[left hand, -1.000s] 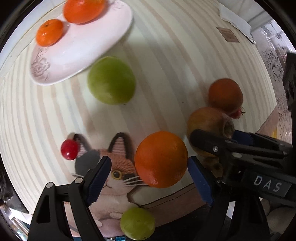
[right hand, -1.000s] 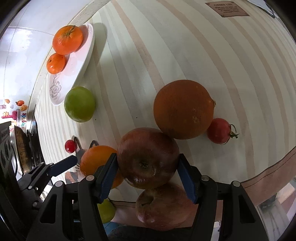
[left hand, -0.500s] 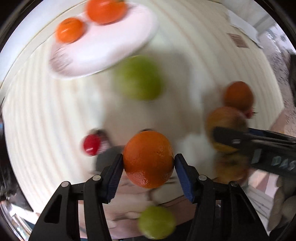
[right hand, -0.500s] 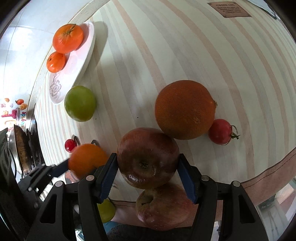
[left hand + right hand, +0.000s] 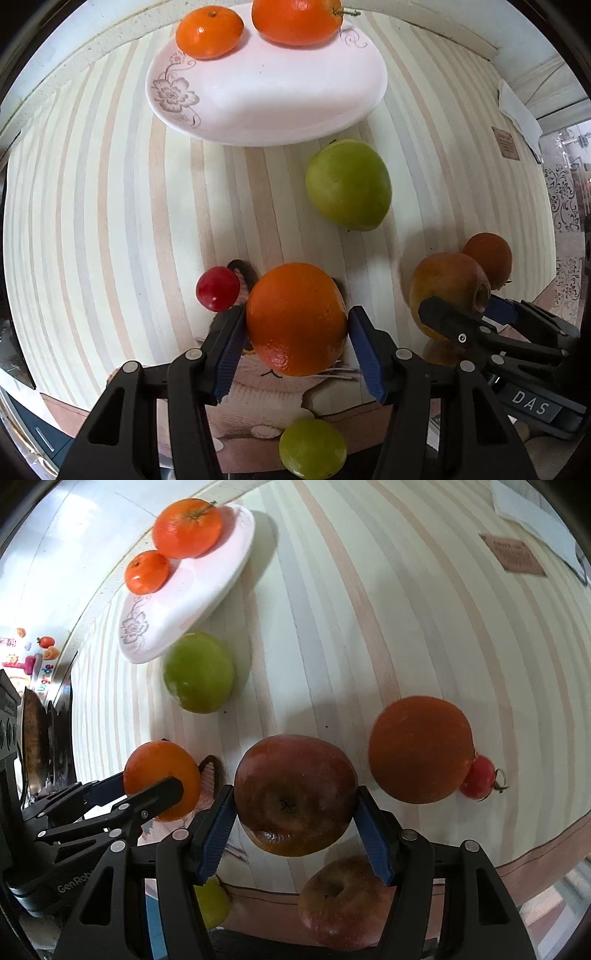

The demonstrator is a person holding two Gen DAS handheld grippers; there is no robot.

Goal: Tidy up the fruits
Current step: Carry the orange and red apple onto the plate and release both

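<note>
Both grippers have lifted and advanced toward the white plate, which now looms larger than a second ago. Two oranges already sit on it; much is left on the striped surface: a green apple, a dark orange, another apple, a lime, two small red fruits. Right gripper jaws clamp a red apple; left gripper jaws, open earlier, now hold an orange.
</note>
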